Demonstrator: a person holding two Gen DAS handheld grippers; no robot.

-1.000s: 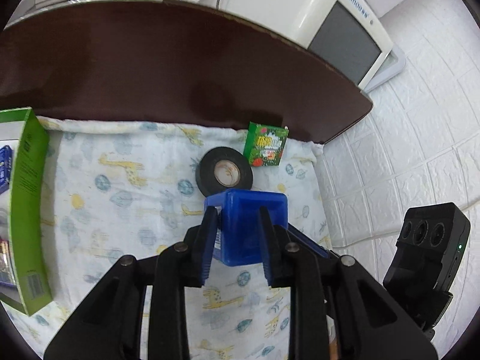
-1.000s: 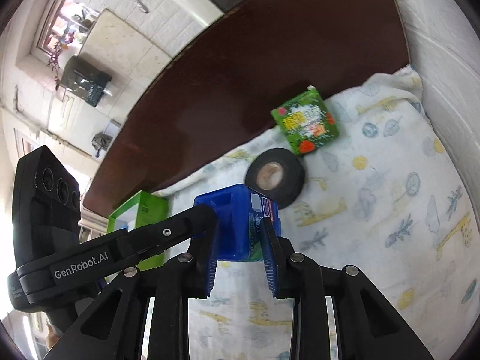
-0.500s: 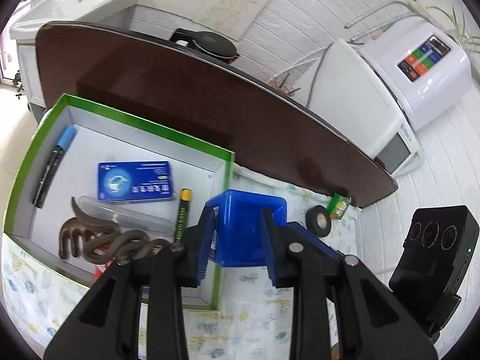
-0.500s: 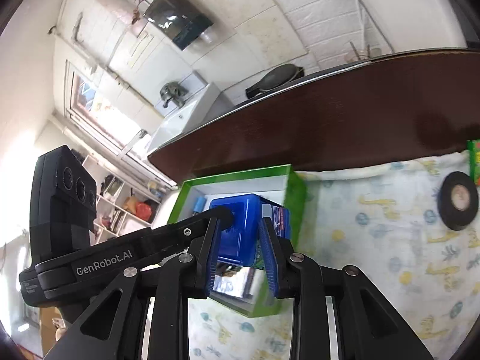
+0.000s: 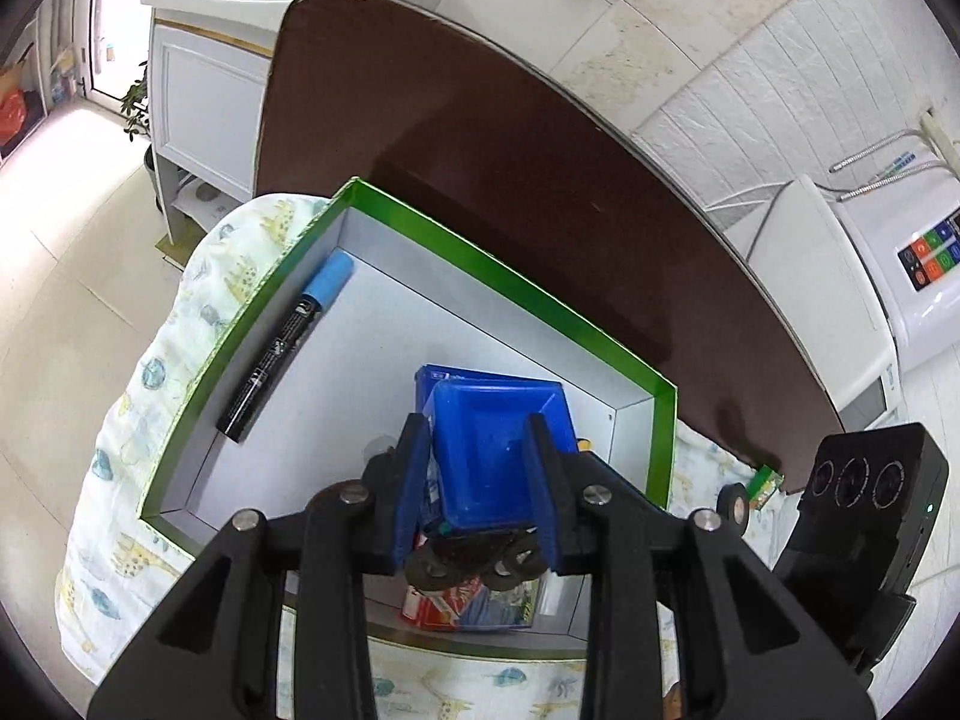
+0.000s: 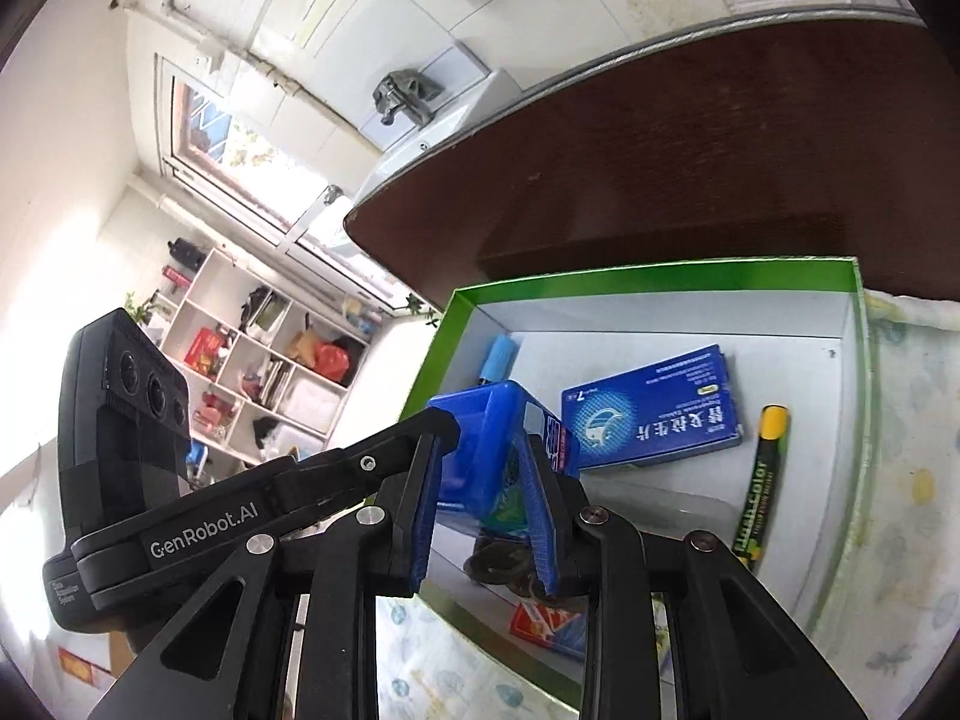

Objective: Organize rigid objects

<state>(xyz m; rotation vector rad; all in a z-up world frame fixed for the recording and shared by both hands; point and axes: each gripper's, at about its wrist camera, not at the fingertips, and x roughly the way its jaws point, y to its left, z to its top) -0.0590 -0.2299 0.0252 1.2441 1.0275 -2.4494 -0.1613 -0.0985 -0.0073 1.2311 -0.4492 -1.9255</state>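
Observation:
A blue plastic bin point(image 5: 492, 450) hangs over the green-rimmed box point(image 5: 510, 276), carried by both grippers. My left gripper point(image 5: 478, 429) has the bin between its pads; its jaws are opening but the pads still touch the bin's walls. My right gripper point(image 6: 480, 450) is shut on the bin point(image 6: 480, 420) from the other side, and one of the left gripper's fingers point(image 6: 384, 456) lies along the bin's left wall. The green-rimmed box point(image 6: 660, 276) is white inside.
In the box lie a black marker with a blue cap point(image 5: 282, 348), a blue carton point(image 6: 654, 408), a yellow-capped marker point(image 6: 762, 480), a brown clip point(image 5: 468, 564) and a red pack point(image 5: 444, 606). A black tape roll point(image 5: 735, 504) and a small green box point(image 5: 765, 483) lie on the patterned cloth point(image 5: 120, 480).
Both grippers have carried the blue bin leftwards, from above the tape roll to above the green-rimmed box. The tape roll and small green box now lie far off to the right.

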